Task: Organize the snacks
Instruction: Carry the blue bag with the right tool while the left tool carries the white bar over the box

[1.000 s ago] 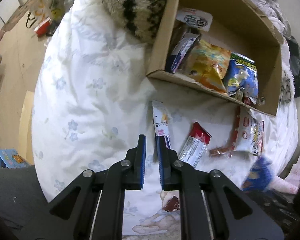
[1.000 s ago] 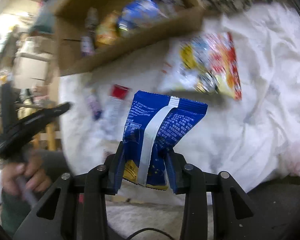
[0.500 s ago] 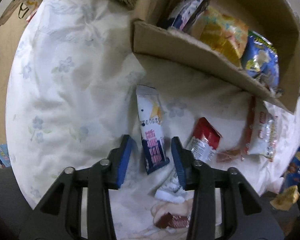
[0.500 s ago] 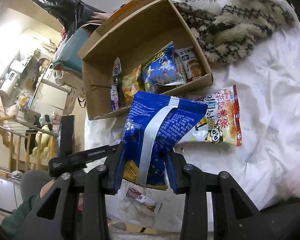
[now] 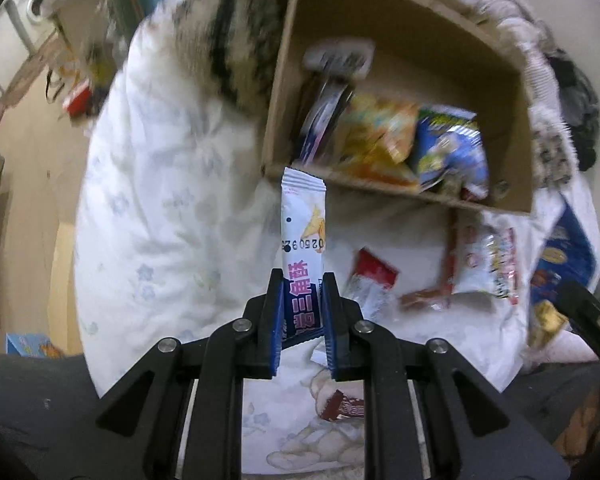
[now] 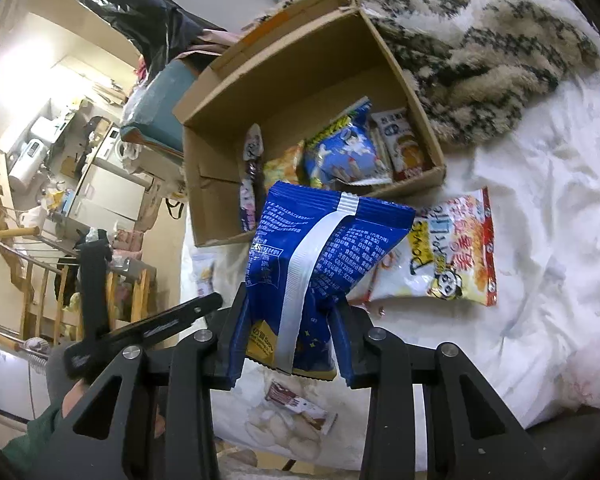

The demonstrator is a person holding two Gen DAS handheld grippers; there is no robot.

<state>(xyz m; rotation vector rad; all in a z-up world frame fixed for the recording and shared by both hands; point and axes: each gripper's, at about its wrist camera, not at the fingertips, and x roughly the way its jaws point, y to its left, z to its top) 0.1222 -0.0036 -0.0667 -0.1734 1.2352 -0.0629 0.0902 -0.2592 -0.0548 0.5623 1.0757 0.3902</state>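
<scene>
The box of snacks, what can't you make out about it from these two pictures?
- Left wrist view: the box and the packets in it are motion-blurred; no labels are readable.
- Right wrist view: the blue bag in the right tool covers part of the box's near wall and the sheet in front of it.
- Left wrist view: the stick packet in the left tool hides a corner of the near wall.
- Either view: whatever lies under the packets.

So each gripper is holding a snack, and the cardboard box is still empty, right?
Not quite. Each gripper does hold a snack, but the box is not empty: the right wrist view shows several packets already inside it.
</scene>
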